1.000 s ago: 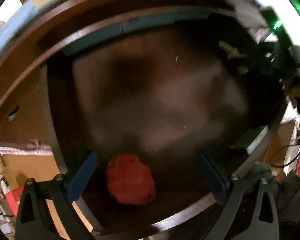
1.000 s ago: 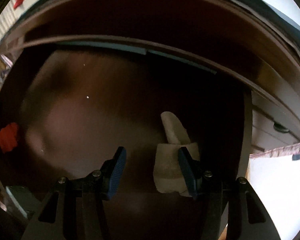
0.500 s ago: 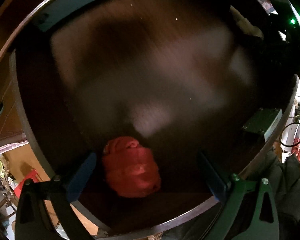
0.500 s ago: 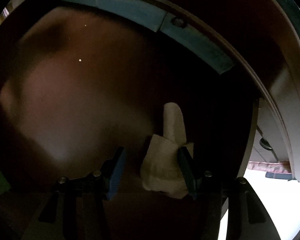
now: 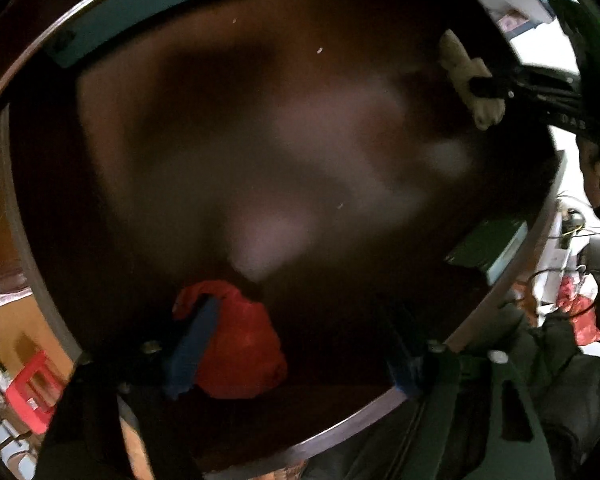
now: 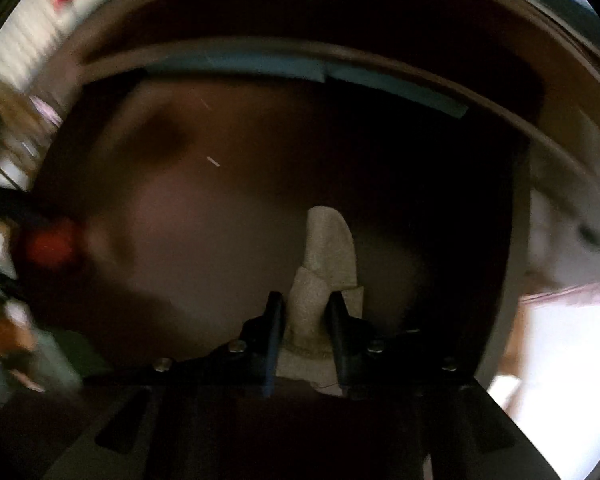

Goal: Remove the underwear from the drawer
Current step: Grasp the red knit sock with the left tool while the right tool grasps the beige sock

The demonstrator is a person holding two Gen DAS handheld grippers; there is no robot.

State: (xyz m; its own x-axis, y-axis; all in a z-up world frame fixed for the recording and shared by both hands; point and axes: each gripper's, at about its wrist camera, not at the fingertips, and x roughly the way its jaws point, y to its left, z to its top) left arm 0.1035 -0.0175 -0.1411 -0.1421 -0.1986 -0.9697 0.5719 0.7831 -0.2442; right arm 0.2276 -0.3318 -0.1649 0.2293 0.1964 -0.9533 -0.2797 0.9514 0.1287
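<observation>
I look down into a dark brown open drawer [image 5: 340, 432]. A red bundle of underwear [image 5: 236, 344] lies near the drawer's front left corner. My left gripper [image 5: 296, 344] is open around it: its left blue pad [image 5: 192, 344] touches the bundle, the right pad stands well apart. My right gripper [image 6: 305, 320] is shut on a folded white piece of underwear [image 6: 326, 248]. That white piece [image 5: 470, 76] and the right gripper also show at the far right of the left wrist view. The red bundle [image 6: 50, 246] shows blurred at the left of the right wrist view.
A green box [image 5: 488, 246] lies against the drawer's right front side. Blue tape strips [image 6: 300, 70] run along the drawer's back wall. A red stool [image 5: 32, 392] stands on the floor to the left, outside the drawer. Dark clothing [image 5: 540, 360] is piled outside at lower right.
My right gripper has closed on the white underwear and pulled back with it. My left gripper has moved in so its left pad meets the red bundle.
</observation>
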